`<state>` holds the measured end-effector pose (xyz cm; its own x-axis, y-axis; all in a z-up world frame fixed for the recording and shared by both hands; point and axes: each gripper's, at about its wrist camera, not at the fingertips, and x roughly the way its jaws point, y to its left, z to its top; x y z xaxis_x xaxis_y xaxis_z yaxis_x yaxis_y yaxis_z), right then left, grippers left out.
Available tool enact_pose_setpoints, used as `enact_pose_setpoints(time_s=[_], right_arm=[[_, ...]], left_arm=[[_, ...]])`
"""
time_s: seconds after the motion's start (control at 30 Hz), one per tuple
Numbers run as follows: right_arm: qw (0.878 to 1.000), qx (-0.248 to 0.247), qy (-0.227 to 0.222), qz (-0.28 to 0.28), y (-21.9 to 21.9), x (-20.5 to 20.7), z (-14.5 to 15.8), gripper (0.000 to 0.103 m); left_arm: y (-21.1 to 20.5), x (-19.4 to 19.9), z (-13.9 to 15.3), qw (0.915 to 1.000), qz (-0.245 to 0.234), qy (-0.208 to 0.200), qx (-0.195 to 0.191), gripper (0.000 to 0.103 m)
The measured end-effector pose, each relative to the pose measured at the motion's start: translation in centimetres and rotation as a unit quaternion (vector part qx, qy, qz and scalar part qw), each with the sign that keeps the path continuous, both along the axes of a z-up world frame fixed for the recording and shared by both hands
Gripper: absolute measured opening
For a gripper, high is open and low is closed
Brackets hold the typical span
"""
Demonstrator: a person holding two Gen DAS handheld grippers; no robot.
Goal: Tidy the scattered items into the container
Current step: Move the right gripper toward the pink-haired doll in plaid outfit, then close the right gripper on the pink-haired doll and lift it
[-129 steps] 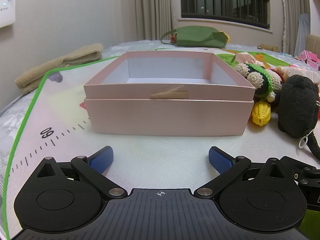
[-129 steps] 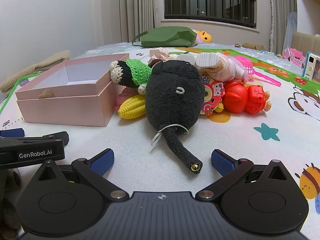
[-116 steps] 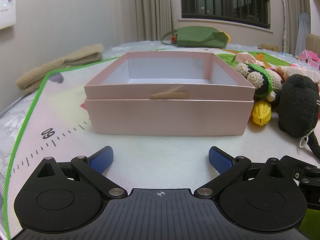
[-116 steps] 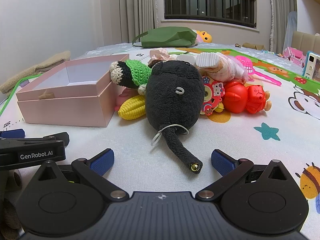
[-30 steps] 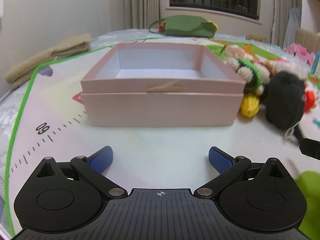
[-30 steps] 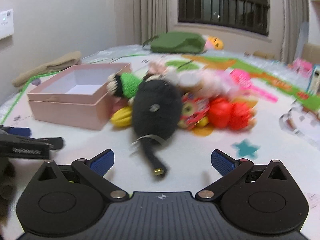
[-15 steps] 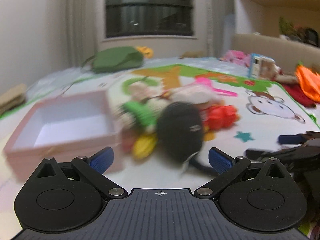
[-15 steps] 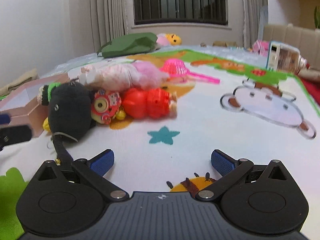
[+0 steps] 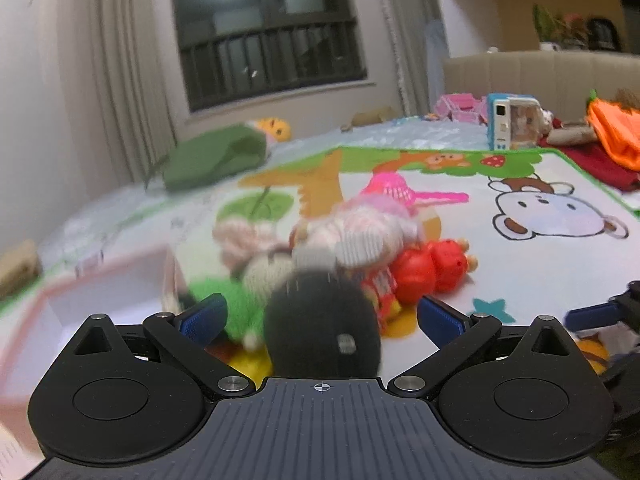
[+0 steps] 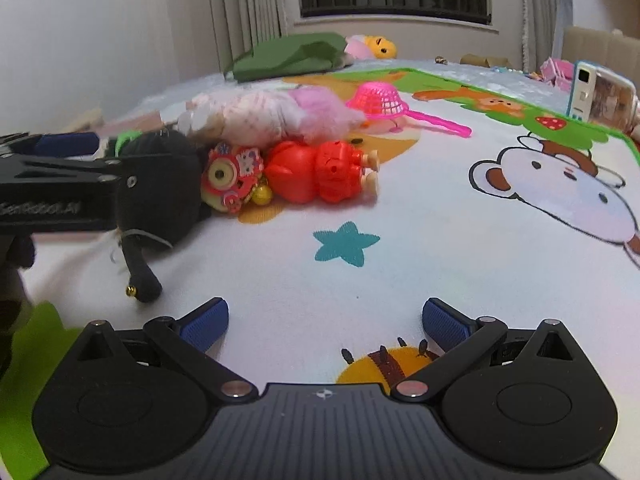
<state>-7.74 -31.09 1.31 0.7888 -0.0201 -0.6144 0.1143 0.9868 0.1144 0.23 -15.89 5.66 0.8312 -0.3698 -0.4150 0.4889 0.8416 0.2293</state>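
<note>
My left gripper (image 9: 322, 316) is open, and the black plush toy (image 9: 320, 332) lies between its blue fingertips; contact is unclear in the blur. The pink box (image 9: 100, 292) stands open at the left, just beyond the left finger. Around the plush lie a green crochet toy (image 9: 228, 300), a yellow corn toy (image 9: 248, 360), a pink doll (image 9: 360, 232) and a red plastic figure (image 9: 432, 268). My right gripper (image 10: 324, 320) is open over bare mat, away from the pile. From that side the left gripper (image 10: 60, 184) covers part of the black plush (image 10: 160, 196), beside the red figure (image 10: 320, 176).
A round colourful toy (image 10: 232, 176) leans between plush and red figure. A pink toy net (image 10: 376, 100) lies behind the pile. A green bag (image 10: 288, 56) and yellow toy (image 10: 380, 46) sit near the window wall. A toy phone (image 10: 596, 96) stands far right.
My left gripper swung from facing the pink box to the toy pile and closed in on the black plush. The right gripper turned right, away from the pile. Both stayed open.
</note>
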Motion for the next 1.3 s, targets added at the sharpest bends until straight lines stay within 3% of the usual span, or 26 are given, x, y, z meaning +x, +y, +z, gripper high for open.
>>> enact_pose_setpoints(time_s=[0.1,0.33,0.47,0.5,0.53,0.57,0.7,0.73,0.8,0.9,0.97,1.07,1.17,1.3], right_arm=[[1.000,0.007,-0.014,-0.003,-0.2,-0.4,-0.1,0.103],[0.999,0.015,-0.034,-0.005,-0.3,-0.9,-0.3,0.103],[0.998,0.046,-0.053,-0.004,-1.2,-1.5,-0.3,0.103],[0.997,0.052,-0.056,-0.004,-1.4,-1.6,-0.3,0.103],[0.997,0.058,-0.059,-0.005,-1.5,-1.6,-0.3,0.103],[0.996,0.062,-0.061,-0.005,-1.6,-1.7,-0.3,0.103],[0.995,0.072,-0.069,-0.005,-1.9,-1.9,-0.3,0.103],[0.995,0.075,-0.072,-0.005,-1.9,-1.9,-0.4,0.103],[0.994,0.081,-0.075,-0.008,-2.1,-2.0,-0.4,0.103],[0.994,0.082,-0.075,-0.011,-2.1,-2.0,-0.4,0.103],[0.993,0.083,-0.077,-0.015,-2.2,-2.1,-0.2,0.103],[0.990,0.098,-0.091,-0.044,-2.9,-3.1,0.7,0.103],[0.981,0.159,-0.104,-0.036,-4.0,-4.2,1.8,0.103],[0.966,0.243,-0.080,-0.023,-4.1,-2.9,2.4,0.103]], left_arm=[[-1.9,1.0,0.4,0.9988,-0.012,-0.024,0.040,0.103],[-6.4,3.6,-1.1,0.9910,-0.029,-0.022,0.129,0.103],[-7.2,5.2,-2.0,0.9906,-0.019,0.000,0.135,0.103],[-7.4,5.5,-2.0,0.9908,-0.018,0.003,0.134,0.100],[-7.5,5.7,-2.1,0.9909,-0.017,0.005,0.134,0.083],[-7.6,5.8,-2.1,0.9909,-0.015,0.008,0.134,0.076],[-7.3,5.5,-2.1,0.9911,-0.009,0.003,0.133,0.061],[-7.1,5.0,-1.8,0.9914,-0.007,-0.006,0.131,0.038],[-6.5,3.4,-0.9,0.9929,-0.012,-0.025,0.116,0.033],[-5.5,0.9,0.8,0.9942,-0.020,-0.052,0.091,0.033],[-4.7,-0.5,1.8,0.9960,-0.029,-0.045,0.071,0.032],[-2.1,-3.3,2.2,0.9992,-0.029,-0.013,0.026,0.032],[1.1,-6.5,1.4,0.9988,-0.028,0.035,-0.021,0.033],[4.5,-9.3,-0.4,0.9912,-0.020,0.102,-0.082,0.046]])
